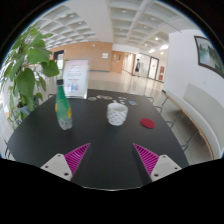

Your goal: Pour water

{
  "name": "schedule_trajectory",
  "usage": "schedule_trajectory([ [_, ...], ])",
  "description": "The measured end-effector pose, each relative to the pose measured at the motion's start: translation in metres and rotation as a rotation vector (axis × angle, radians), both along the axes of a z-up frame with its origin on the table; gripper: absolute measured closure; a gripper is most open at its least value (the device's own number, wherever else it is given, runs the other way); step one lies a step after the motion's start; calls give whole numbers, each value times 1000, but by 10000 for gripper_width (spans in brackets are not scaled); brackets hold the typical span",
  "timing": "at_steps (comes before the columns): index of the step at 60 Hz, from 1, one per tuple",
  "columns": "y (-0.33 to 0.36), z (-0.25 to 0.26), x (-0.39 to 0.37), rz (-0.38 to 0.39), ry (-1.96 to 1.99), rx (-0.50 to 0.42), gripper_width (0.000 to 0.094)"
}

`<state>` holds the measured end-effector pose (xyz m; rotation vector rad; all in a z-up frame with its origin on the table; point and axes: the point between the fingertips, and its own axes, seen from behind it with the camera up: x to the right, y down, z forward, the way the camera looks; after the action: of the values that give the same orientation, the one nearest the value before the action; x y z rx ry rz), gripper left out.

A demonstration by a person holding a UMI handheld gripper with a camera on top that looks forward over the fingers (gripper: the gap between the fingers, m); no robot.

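Note:
A green plastic bottle (63,107) with a white cap stands upright on the dark round table (100,140), beyond my left finger. A white patterned cup (117,114) stands near the table's middle, ahead of the fingers and a little right. My gripper (111,157) is open and empty; its two pink-padded fingers are wide apart above the table's near part, well short of both bottle and cup.
A small red coaster (147,123) lies right of the cup. A leafy potted plant (25,65) rises at the left behind the table. A white sign (76,78) stands beyond the bottle. A white chair (180,108) sits at the right.

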<state>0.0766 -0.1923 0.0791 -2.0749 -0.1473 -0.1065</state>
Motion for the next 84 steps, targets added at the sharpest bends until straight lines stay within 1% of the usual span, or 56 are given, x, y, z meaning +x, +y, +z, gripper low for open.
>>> schedule_trajectory([
  [5,6,-7,-53,63,19,-3,85],
  [10,17,-11,-102,109,48,1,81],
  [18,50,-11,-167,137,87,53,84],
  [25,83,-12,-195,118,74,90,82],
  [34,130,-11,-210,56,97,115,86],
  [41,158,-17,-213,38,70,148,128],
  [45,169,-20,-214,38,52,169,179],
  [47,172,-20,-214,38,44,183,228],
  [49,176,-21,-215,39,39,196,310],
  [50,177,-20,-214,36,36,205,366],
  [55,181,-16,-216,46,38,236,406],
  [64,180,-13,-224,71,79,250,516],
  [72,177,20,-240,137,137,306,517],
  [75,176,43,-249,167,213,338,517],
  [84,171,123,-264,247,604,375,518],
])
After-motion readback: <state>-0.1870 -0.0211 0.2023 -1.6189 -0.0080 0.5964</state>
